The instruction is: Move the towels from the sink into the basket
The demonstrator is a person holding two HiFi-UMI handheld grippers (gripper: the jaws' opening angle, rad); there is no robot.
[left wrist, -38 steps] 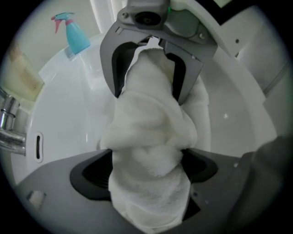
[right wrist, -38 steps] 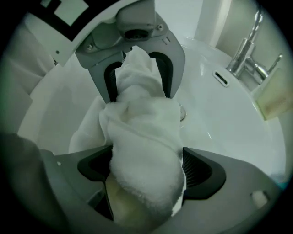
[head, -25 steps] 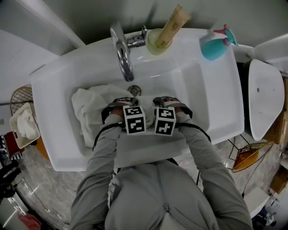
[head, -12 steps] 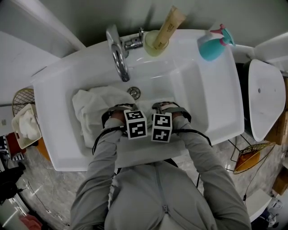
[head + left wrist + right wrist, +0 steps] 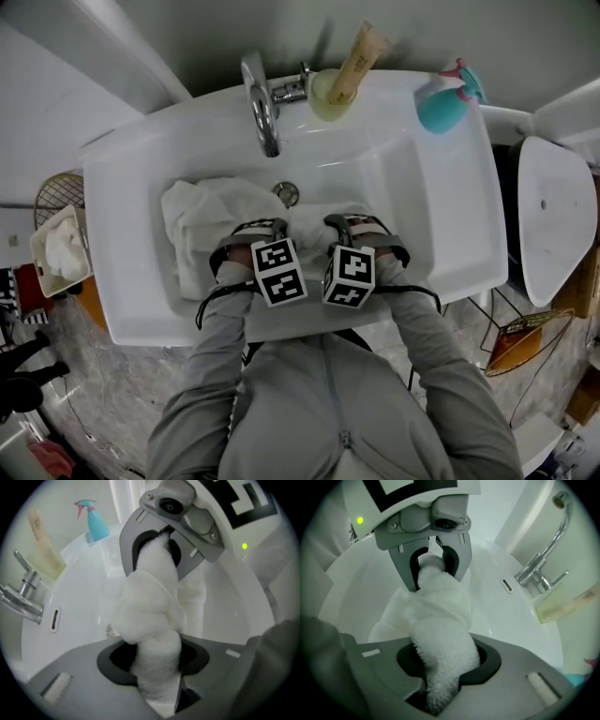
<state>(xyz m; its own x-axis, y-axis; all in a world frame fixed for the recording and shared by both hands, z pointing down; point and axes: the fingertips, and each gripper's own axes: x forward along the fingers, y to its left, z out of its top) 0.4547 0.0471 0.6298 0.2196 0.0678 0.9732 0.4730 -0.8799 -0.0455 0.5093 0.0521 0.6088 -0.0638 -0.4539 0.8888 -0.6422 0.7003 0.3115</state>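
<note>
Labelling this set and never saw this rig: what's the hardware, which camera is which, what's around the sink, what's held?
There is no robot here. A person holds a pair of tongs in each hand. The wide picture comes from a camera on the person's head, looking down. The other two come from cameras riding on each pair of tongs, looking along them. Below is a white sink with a tap, a cup holding a tube, and a spray bottle on its rim. A basket sits to its left. A white towel lies in the basin. The left tongs and the right tongs have both just closed on it, each pinching a fold.
</note>
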